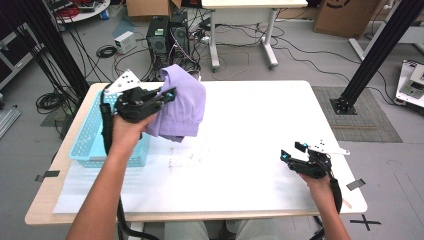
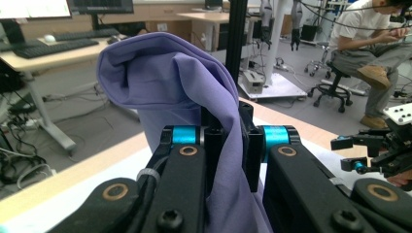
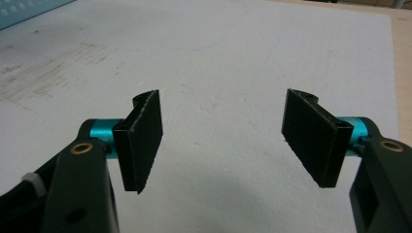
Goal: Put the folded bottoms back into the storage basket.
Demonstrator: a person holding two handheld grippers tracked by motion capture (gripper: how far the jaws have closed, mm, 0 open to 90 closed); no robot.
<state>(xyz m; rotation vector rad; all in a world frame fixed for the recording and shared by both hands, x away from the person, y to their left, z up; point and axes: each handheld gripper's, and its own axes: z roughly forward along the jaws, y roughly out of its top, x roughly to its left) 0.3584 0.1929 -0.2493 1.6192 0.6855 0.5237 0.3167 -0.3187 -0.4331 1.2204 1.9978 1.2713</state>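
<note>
One white desk (image 1: pixel 250 130), pale blue basket (image 1: pixel 90 140) at its left edge, lilac cloth (image 1: pixel 182 107) hanging above the basket's right side, clamped in left tongs (image 1: pixel 167 95), right tongs (image 1: pixel 292 151) apart, low over bare desk near the right edge.

Left claw (image 2: pixel 227 141): black arms, blue collars, brass pivots, screws, cable. Right claw (image 3: pixel 223 138): flat black pads.

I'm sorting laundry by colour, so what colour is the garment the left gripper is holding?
The garment is plain lavender purple, clearest in the left gripper view.
</note>
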